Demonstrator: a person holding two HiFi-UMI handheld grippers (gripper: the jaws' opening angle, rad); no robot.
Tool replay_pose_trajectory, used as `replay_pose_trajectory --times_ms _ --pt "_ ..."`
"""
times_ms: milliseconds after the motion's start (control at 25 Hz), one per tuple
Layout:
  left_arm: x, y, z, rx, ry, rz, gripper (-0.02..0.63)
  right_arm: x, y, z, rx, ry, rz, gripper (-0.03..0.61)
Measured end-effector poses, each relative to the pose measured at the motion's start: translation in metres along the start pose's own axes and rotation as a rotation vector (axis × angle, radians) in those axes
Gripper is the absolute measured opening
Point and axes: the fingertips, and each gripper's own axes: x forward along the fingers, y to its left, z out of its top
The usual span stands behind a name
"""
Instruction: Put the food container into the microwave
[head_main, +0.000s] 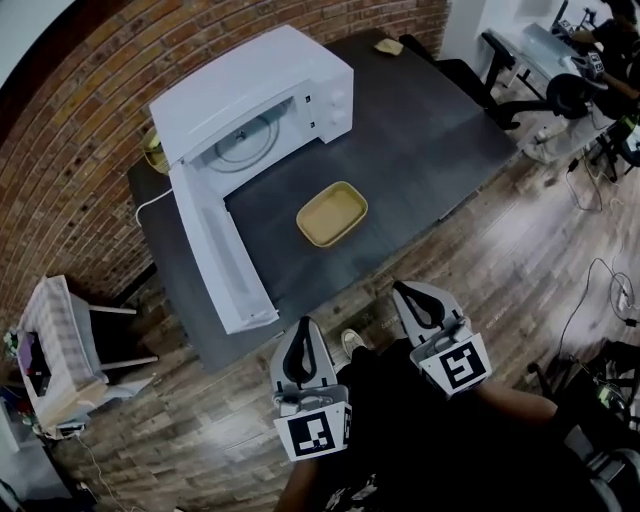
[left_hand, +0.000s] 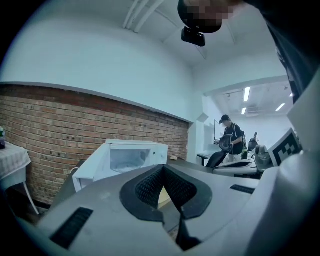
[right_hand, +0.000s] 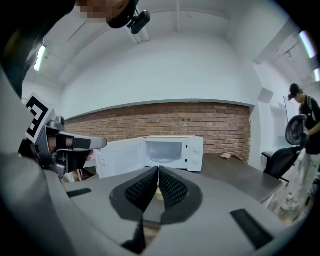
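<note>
A shallow tan food container (head_main: 332, 213) lies on the dark table (head_main: 430, 130), just in front of the white microwave (head_main: 260, 85). The microwave's door (head_main: 215, 255) hangs wide open toward me, and the glass turntable (head_main: 245, 140) inside carries nothing. My left gripper (head_main: 304, 322) and right gripper (head_main: 398, 286) hover side by side at the table's near edge, short of the container. Both are shut with nothing between the jaws. In each gripper view the container (left_hand: 163, 197) (right_hand: 159, 194) peeks out behind the closed jaw tips, with the microwave (left_hand: 131, 157) (right_hand: 170, 152) beyond.
A brick wall runs behind the table. A small cloth-covered side table (head_main: 55, 340) stands at the left, and an office chair (head_main: 570, 95) and cables lie at the right. A small tan object (head_main: 388, 46) rests on the table's far corner. A person (right_hand: 302, 120) stands far right.
</note>
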Motion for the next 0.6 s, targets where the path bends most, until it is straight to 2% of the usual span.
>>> replay_pose_trajectory --times_ms 160,280,440,600 --pt "0.009 -0.001 -0.005 -0.027 0.008 -0.048 0.003 -0.001 -0.004 -0.007 0.004 0.041 -0.041 0.064" --pt "0.011 -0.005 -0.007 -0.020 0.014 -0.062 0.003 -0.003 -0.005 -0.009 0.005 0.062 -0.051 0.064" --pt "0.009 -0.007 -0.016 -0.004 0.058 -0.058 0.003 0.004 -0.003 -0.015 0.024 0.083 -0.039 0.064" --pt "0.011 0.004 -0.027 0.004 0.105 -0.022 0.003 0.025 0.000 -0.020 0.039 0.090 0.010 0.064"
